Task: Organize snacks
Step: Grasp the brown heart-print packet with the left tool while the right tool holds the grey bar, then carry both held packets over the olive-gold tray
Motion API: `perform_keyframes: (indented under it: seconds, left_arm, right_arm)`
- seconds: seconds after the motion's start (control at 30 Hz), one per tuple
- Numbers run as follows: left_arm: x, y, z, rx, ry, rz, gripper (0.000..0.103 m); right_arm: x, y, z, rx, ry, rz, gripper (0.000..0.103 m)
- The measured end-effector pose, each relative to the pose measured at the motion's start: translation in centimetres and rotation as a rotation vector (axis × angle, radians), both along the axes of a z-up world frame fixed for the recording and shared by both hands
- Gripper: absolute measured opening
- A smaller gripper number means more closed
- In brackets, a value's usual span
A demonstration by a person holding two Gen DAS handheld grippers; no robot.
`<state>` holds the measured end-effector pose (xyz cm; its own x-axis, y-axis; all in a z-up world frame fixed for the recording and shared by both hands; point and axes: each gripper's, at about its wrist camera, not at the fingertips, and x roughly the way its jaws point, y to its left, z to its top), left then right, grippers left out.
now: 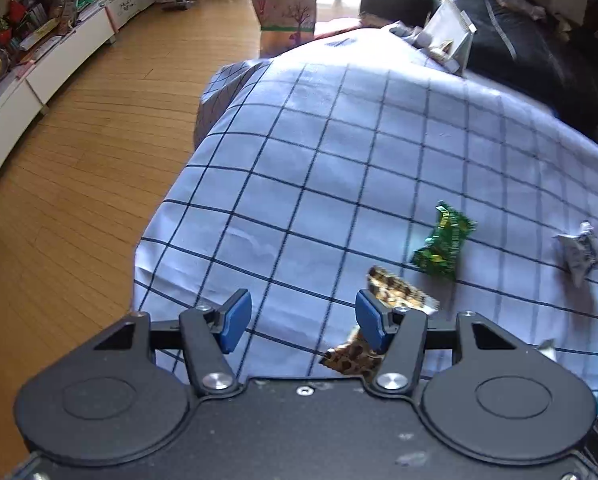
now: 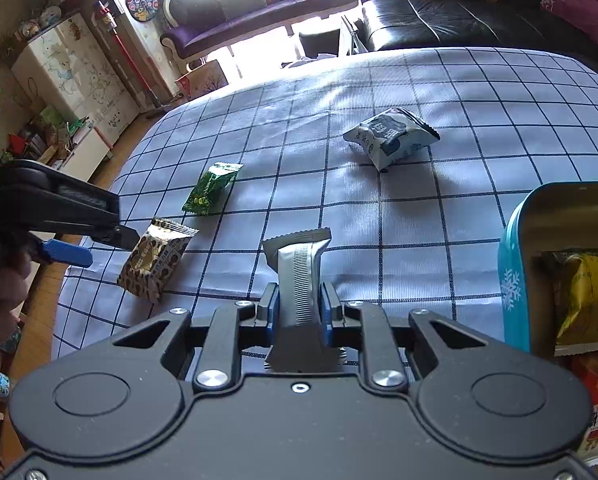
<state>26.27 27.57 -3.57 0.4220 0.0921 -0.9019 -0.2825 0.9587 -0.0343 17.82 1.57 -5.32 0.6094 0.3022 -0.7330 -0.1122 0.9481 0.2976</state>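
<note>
grey packet: foil-look snack bar wrapper, pinched across its middle by the right hand-held gripper, crimped end sticking up ahead of the pads; lifted above the cloth, near the blue tin
handling, grey packet: looks light, wrapper thin and crinkly, likely slippery; mid-body pinch seems fine, squeezing harder may crush the contents
brown packet: patterned, puffy, lies on the cloth at the near left edge of the bench; left hand-held gripper right at it, jaws about half apart, nothing clamped; packet sits mostly under and behind the right-side pad in the left wrist view, blurred
handling, brown packet: light, soft, air-filled; best taken across the narrow body or by a crimped end; will slide on the cloth if nudged
green packet: small, flat, just beyond the brown one, apart from it
white-and-dark packet: puffed, further out mid-bench, well apart from the rest
blue tin: snowflake print, open, at the right; yellow packet already inside
cloth: white with dark grid, covers the bench, some folds
judgement: grey packet probably goes into the tin; three packets left loose
</note>
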Motion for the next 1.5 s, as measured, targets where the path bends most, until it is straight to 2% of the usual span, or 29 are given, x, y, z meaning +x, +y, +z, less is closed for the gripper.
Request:
perform_keyframes:
  seconds: [0.13, 0.23, 0.37, 0.47, 0.53, 0.67, 0.73, 0.77, 0.8, 0.9, 0.97, 1.07, 1.17, 1.33, 1.5]
  left_arm:
    - [-0.6, -0.6, 1.0, -0.059, -0.065, -0.022, 0.059]
    - [-0.9, -2.2, 0.5, -0.038, -0.088, -0.080, 0.059]
    - [-0.9, -4.1, -1.1, -0.017, -0.078, -0.175, 0.059]
    - [-1.0, -5.2, -2.1, 0.044, -0.087, -0.203, 0.060]
    - [-0.8, -5.4, -2.7, 0.073, -0.091, -0.187, 0.060]
    - [-0.4, -5.2, -3.4, 0.050, -0.083, -0.131, 0.059]
    - [-0.4, -5.2, -3.2, 0.028, -0.081, -0.120, 0.049]
    - [-0.5, -5.2, -3.1, 0.015, -0.079, -0.108, 0.036]
    - [-0.5, -5.1, -2.9, 0.000, -0.075, -0.085, 0.032]
    - [-0.5, -4.5, -2.6, -0.121, -0.049, -0.006, 0.032]
    - [-0.9, -4.6, -2.4, -0.171, -0.043, 0.037, 0.031]
    - [-1.6, -5.3, -1.8, -0.202, -0.038, 0.078, 0.031]
    - [-2.7, -6.0, -0.7, -0.221, -0.066, 0.118, 0.031]
    - [-4.1, -7.4, 1.3, -0.179, -0.116, 0.088, 0.031]
    - [-5.0, -8.8, 2.4, -0.228, -0.124, 0.011, 0.031]
  right_arm:
    - [0.2, -0.2, -0.1, 0.014, 0.004, -0.002, 0.029]
    - [0.2, -0.3, -0.1, 0.023, 0.005, -0.004, 0.029]
    - [0.2, -0.5, -0.1, 0.036, 0.009, -0.003, 0.029]
    - [0.3, -0.6, -0.1, 0.041, 0.013, -0.003, 0.029]
    - [0.3, -0.6, 0.0, 0.039, 0.010, -0.002, 0.029]
    - [0.3, -0.4, -0.1, 0.032, 0.007, -0.001, 0.029]
    - [0.2, -0.4, 0.1, 0.037, 0.004, 0.000, 0.029]
    - [0.2, -0.5, 0.1, 0.041, 0.004, 0.001, 0.029]
    - [0.2, -0.5, 0.1, 0.044, 0.005, 0.001, 0.029]
    - [0.1, -0.5, 0.2, 0.046, 0.002, 0.000, 0.029]
    - [0.0, -0.6, 0.2, 0.045, -0.003, -0.002, 0.029]
    - [-0.1, -1.0, 0.4, 0.051, -0.006, -0.010, 0.029]
    - [-0.4, -1.3, 0.7, 0.055, -0.025, -0.016, 0.029]
    - [-1.0, -2.1, 1.6, 0.064, -0.062, -0.035, 0.029]
    - [-1.6, -3.8, 3.0, 0.061, -0.129, -0.091, 0.029]
